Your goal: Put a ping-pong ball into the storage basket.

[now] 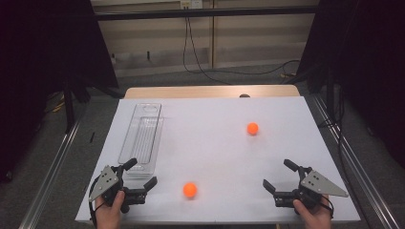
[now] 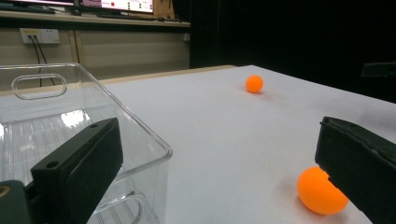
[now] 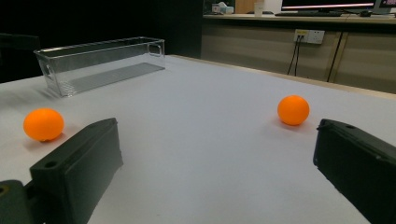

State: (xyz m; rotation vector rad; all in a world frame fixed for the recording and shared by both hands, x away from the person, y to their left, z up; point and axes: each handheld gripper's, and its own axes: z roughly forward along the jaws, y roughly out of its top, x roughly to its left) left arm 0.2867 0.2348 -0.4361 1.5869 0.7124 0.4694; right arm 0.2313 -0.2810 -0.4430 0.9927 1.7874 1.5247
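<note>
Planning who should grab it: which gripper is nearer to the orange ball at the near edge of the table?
Left. The left gripper sits just left of that near ball, jaws open. The right gripper is well off to the ball's right, jaws open.

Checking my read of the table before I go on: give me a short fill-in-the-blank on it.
1. The number of orange balls on the sheet is ____.
2. The clear bin holds ____ balls.
3. The near ball lies closer to the ____ hand-held gripper.
4. Both grippers' jaws stand ____.

Missing words: two; no; left; open
</note>
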